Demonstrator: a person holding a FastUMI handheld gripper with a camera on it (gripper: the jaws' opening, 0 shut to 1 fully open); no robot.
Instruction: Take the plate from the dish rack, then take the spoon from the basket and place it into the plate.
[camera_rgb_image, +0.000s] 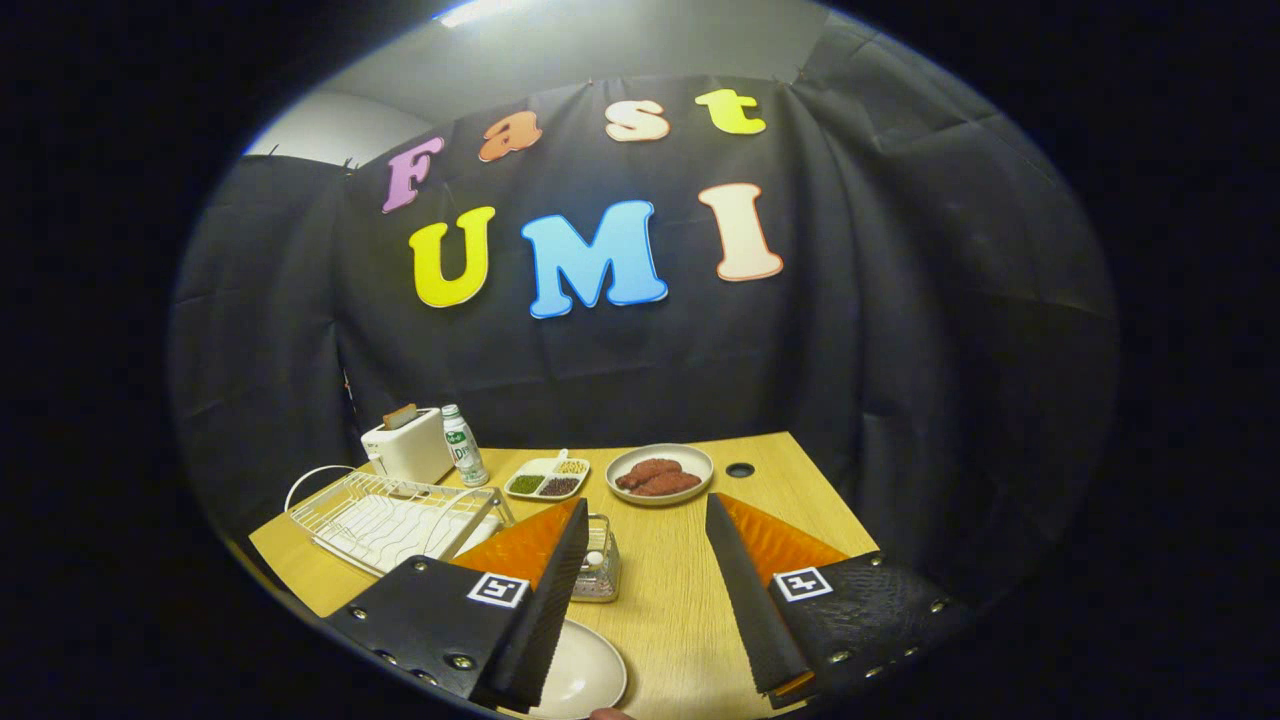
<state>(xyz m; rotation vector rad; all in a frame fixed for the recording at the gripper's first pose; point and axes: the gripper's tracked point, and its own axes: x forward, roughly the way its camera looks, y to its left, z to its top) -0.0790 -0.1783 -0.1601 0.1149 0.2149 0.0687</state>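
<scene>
In the lower part of the frame the tool (645, 520) has its two fingers spread wide apart, with nothing between them but bare wood of the table (680, 610); it grips nothing. Partly under the left finger (545, 600), at the bottom of the frame, the plate (580, 675) lies flat on the table, white and with nothing on its visible part. Just ahead of that finger's tip, left of centre, stands the small wire basket (598, 565); a pale rounded thing inside it may be the spoon (594, 558), though the finger hides too much to be sure. Further left, in the lower left of the frame, the white wire dish rack (385, 520) sits on the table with no dish in its slots. Beyond the fingertips, near the middle of the frame, a round dish of brown food (659, 474) rests beside a white divided tray (547, 478) holding green, dark and yellow portions. Behind the rack, at the table's far left edge, a white toaster (407, 446) stands touching or just beside a small bottle (464, 447).
</scene>
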